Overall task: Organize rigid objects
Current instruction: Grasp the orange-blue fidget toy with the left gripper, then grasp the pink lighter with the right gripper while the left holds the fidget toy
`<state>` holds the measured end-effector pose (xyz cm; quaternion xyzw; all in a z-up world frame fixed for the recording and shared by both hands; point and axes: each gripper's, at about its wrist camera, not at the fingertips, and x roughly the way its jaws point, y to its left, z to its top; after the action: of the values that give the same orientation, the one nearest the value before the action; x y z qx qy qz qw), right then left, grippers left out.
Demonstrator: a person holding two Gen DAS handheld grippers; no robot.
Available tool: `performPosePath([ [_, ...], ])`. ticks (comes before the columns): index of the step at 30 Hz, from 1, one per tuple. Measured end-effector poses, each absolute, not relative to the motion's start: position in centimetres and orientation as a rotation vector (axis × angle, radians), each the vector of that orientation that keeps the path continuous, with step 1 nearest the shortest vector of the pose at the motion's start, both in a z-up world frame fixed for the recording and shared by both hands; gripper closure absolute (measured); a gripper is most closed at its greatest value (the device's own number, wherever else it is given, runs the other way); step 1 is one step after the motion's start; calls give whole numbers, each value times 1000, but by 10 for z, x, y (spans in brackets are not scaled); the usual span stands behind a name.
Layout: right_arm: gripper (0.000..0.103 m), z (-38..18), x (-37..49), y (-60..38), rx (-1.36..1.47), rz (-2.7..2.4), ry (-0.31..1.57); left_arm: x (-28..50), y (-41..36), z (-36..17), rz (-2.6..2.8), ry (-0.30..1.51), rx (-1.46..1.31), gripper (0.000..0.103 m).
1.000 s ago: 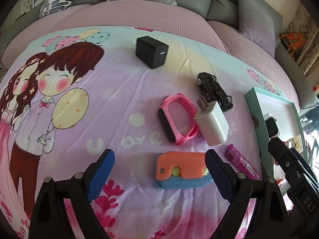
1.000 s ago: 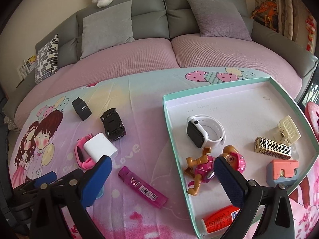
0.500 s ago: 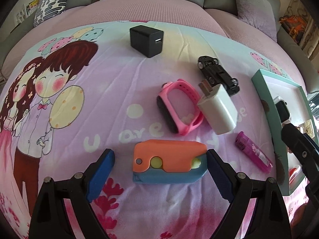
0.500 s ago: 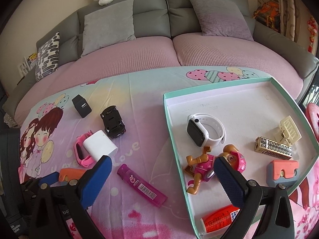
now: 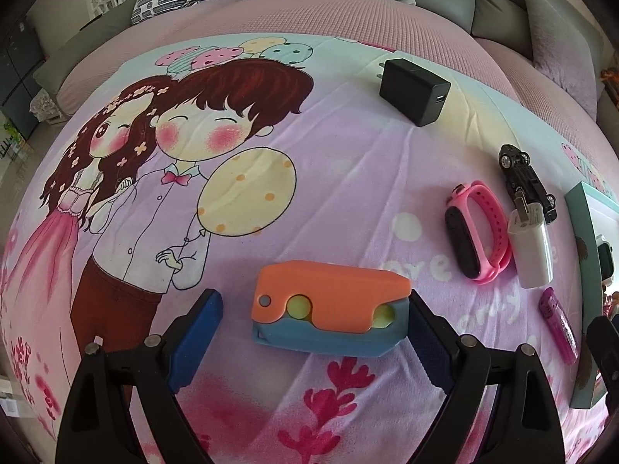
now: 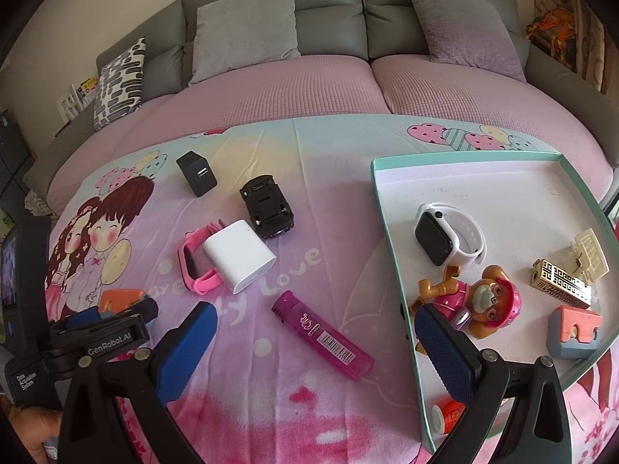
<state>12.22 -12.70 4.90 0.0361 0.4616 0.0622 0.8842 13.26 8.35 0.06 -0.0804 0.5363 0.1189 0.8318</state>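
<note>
Cartoon bedsheet beside sofa: sorting partly done, six items outside the tray.
Left hand-held gripper spread around orange-blue toy, unpinched; right hand-held gripper spread, empty, above magenta lighter.

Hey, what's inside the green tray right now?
Inside the green tray: a white smartwatch, a pup figure, a gold patterned block, a cream hair clip, an orange-and-blue toy and an orange tube. The right tongs cover part of the tray's near end.

Left hand-held gripper moved in over orange-blue toy; toy now between open jaws.
</note>
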Motion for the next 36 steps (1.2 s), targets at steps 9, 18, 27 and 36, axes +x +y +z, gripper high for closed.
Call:
performPosePath([
  [9,3,30,115,-129,155,152,1106,132,83,-1,249,1136,-167,11],
  [18,8,14,118,-131,210,107,1173,134,86,-2,239,1135,-177,11],
  [27,12,12,123,-119,186,74,1130,134,87,-3,239,1135,-178,11],
  [36,17,13,123,-127,192,92,1185,134,86,-3,240,1135,-178,11],
])
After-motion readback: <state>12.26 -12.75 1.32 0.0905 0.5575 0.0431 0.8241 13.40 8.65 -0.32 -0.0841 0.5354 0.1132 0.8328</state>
